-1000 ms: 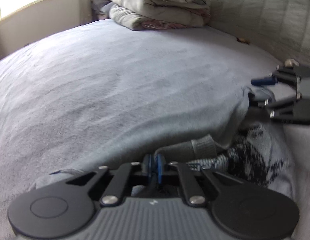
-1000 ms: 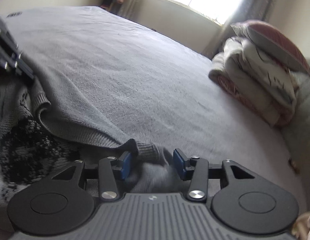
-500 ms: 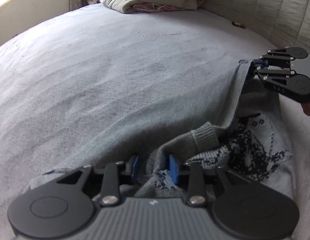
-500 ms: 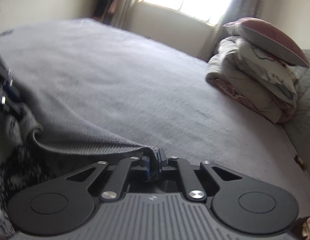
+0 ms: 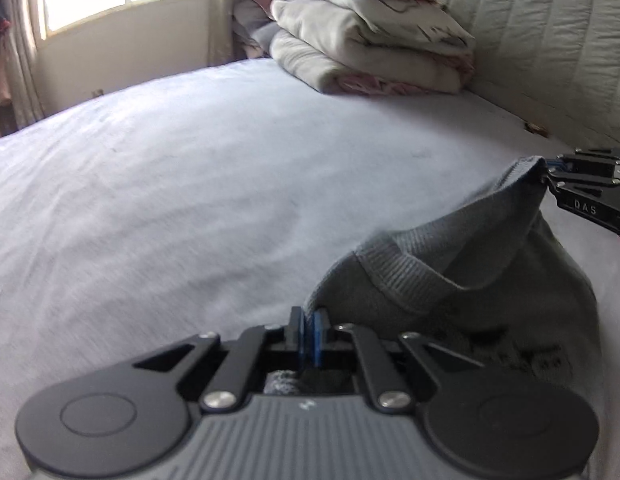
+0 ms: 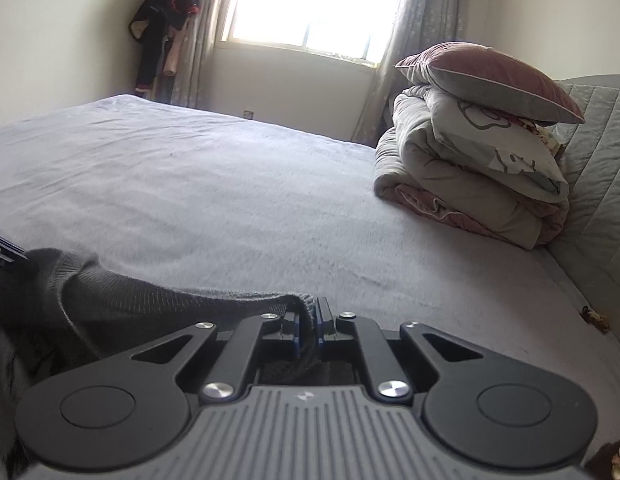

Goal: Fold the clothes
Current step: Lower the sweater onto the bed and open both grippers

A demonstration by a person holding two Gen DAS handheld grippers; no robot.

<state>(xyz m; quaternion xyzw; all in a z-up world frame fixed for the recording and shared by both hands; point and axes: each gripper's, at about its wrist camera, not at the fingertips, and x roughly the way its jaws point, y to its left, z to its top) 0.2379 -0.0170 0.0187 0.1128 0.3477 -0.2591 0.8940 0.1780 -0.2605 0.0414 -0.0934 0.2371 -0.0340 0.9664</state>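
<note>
Sweater (image 5: 490,280) hangs lifted off the bed (image 5: 190,200) in the left wrist view, its ribbed edge pinched in the closed left hand-held gripper (image 5: 309,336). In the right wrist view, the right hand-held gripper (image 6: 307,330) clamps another corner, well short of the pillow stack (image 6: 478,148); this looks like the lift-and-spread step, and next the sweater needs laying flat on the bed.

Open bed sheet (image 5: 182,184) ahead of both grippers: broad and flat, only shallow wrinkles. Far right corner blocked by a stack of folded bedding (image 6: 462,184) with a pillow (image 6: 490,80) on top, pushed against the quilted headboard (image 5: 550,56). Small brown scrap (image 6: 594,316) on the sheet near the headboard edge. Raised grey sweater (image 5: 490,264) spans the near ground between left gripper (image 5: 309,336) and right gripper (image 6: 308,330), closing that gap.
</note>
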